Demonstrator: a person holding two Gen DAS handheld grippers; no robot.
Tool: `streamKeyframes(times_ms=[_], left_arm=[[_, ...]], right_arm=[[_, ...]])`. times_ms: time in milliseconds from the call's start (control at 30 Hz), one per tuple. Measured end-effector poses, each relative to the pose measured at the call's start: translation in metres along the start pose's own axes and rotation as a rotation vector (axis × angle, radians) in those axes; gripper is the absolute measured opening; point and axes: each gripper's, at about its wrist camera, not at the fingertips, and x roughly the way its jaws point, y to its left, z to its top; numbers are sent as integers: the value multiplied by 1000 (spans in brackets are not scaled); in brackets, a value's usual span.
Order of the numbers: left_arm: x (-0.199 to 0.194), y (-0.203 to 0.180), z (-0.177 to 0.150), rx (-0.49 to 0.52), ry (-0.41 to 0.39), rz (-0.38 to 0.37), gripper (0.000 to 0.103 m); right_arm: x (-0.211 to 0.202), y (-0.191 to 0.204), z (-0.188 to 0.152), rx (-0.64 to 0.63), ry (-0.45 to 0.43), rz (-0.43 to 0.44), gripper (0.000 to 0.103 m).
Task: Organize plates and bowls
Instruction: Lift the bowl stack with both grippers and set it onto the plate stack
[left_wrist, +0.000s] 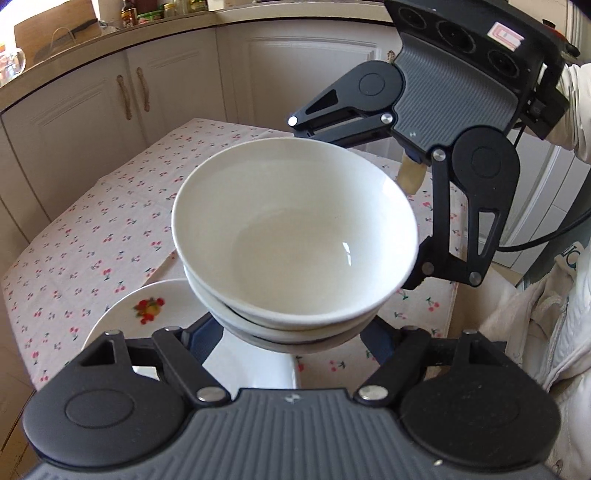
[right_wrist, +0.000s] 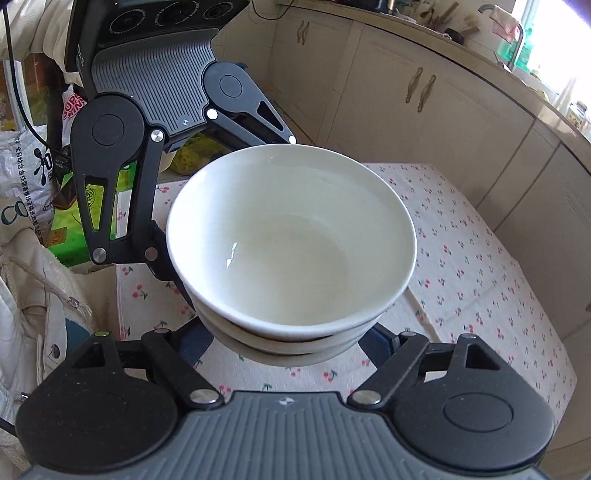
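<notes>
A stack of three nested white bowls (left_wrist: 295, 229) (right_wrist: 291, 240) hangs in the air above the table, upright and empty. My left gripper (left_wrist: 293, 339) clasps the lower bowls from the near side in its own view, its blue pads (left_wrist: 203, 341) pressed on either side of the stack. My right gripper (left_wrist: 354, 203) holds the opposite side of the stack. In the right wrist view the right gripper (right_wrist: 291, 343) grips the stack's base and the left gripper (right_wrist: 232, 210) reaches in from the upper left. A white plate with a fruit print (left_wrist: 147, 310) lies on the table below.
The table wears a cherry-print cloth (left_wrist: 92, 240) (right_wrist: 480, 277). Cream kitchen cabinets (left_wrist: 110, 110) (right_wrist: 424, 110) wrap around behind it. A person's white jacket (left_wrist: 535, 332) is at the right. Bags and a green box (right_wrist: 66, 229) stand off the table's left edge.
</notes>
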Motion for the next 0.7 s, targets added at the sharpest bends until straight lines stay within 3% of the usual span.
streamKeyframes(times_ms=[333,700], left_arm=[[-18,39,-28,-62,35,79,80],[-10,59,-44,-90,59,81,80]], right_arm=[[54,-10,53,-69,-9,58,88],[91,-17,65,-63,30,89,88]])
